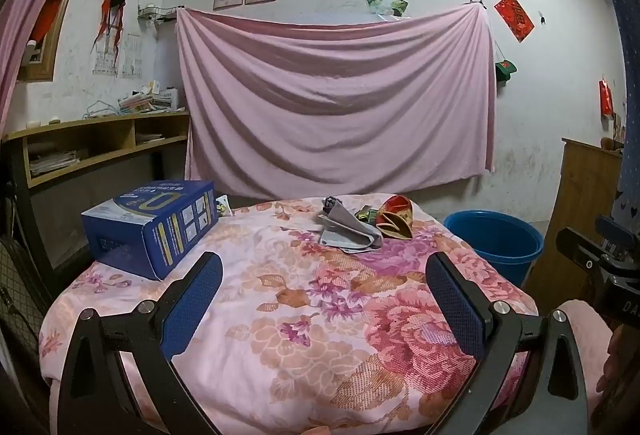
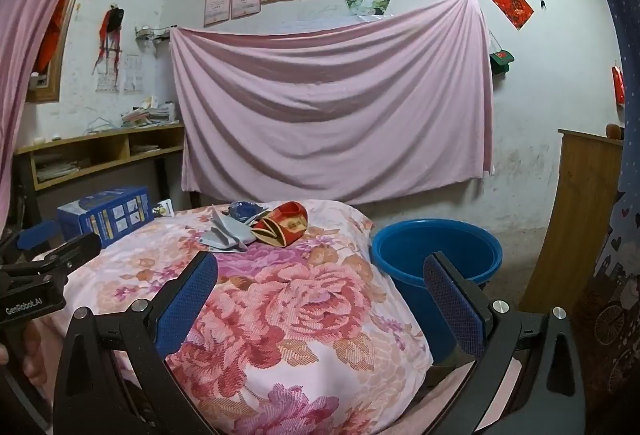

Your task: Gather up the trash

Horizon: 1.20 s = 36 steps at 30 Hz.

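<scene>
The trash sits in a loose heap at the far end of the counter, which is draped in a pink floral quilted cloth [image 1: 304,315]: a crumpled grey paper wrapper [image 1: 352,233], a crushed red-and-gold paper carton [image 1: 394,221] leaning against it, and some small shiny scraps between them that are too small to identify. The round blue plastic bucket [image 2: 436,251] stands on the floor just beside the counter's right edge, and looks like the likely bin. The main risk, as I judge it, is the soft, padded cloth: jaws closing low on the thin grey wrapper could pinch the fabric along with it and drag the whole heap. The pieces overlap, so lifting one could tip the red carton or flick the small scraps off the far edge. The large blue cardboard box [image 1: 152,227] on the left is bulky and lies near the counter's corner; a one-sided pinch could let it swing or slip. The left gripper [image 1: 322,275] hovers over the near part of the cloth with its jaws spread fully wide, holding nothing and touching nothing. The right gripper [image 2: 320,275] is likewise wide open and empty, well short of the trash.
</scene>
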Motion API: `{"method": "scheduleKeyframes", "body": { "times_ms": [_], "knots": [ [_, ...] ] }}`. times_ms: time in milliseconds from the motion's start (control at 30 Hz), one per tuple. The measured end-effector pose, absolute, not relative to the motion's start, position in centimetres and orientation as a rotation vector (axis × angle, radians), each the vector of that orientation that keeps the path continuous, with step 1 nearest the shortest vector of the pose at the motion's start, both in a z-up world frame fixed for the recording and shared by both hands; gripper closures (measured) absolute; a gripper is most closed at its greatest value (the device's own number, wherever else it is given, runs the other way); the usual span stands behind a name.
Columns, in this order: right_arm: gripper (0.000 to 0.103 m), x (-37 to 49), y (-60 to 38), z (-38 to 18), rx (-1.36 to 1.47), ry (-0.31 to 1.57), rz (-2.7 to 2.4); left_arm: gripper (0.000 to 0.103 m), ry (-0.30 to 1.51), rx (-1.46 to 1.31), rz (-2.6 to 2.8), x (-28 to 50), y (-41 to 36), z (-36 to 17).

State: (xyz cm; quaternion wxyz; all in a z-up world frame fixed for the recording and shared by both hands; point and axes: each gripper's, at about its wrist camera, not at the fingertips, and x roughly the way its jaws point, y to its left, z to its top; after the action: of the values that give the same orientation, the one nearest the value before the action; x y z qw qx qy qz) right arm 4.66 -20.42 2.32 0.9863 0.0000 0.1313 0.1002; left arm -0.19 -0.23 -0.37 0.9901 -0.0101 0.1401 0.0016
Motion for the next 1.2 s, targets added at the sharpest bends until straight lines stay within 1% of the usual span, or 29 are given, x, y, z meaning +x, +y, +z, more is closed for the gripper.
{"method": "scheduleKeyframes", "body": {
  "times_ms": [1200],
  "knots": [
    [0.0,4.62,-20.39,2.32,0.003,0.268,0.202,0.003,0.285,-0.027,0.001,0.03,0.3,-0.27]
  ]
}}
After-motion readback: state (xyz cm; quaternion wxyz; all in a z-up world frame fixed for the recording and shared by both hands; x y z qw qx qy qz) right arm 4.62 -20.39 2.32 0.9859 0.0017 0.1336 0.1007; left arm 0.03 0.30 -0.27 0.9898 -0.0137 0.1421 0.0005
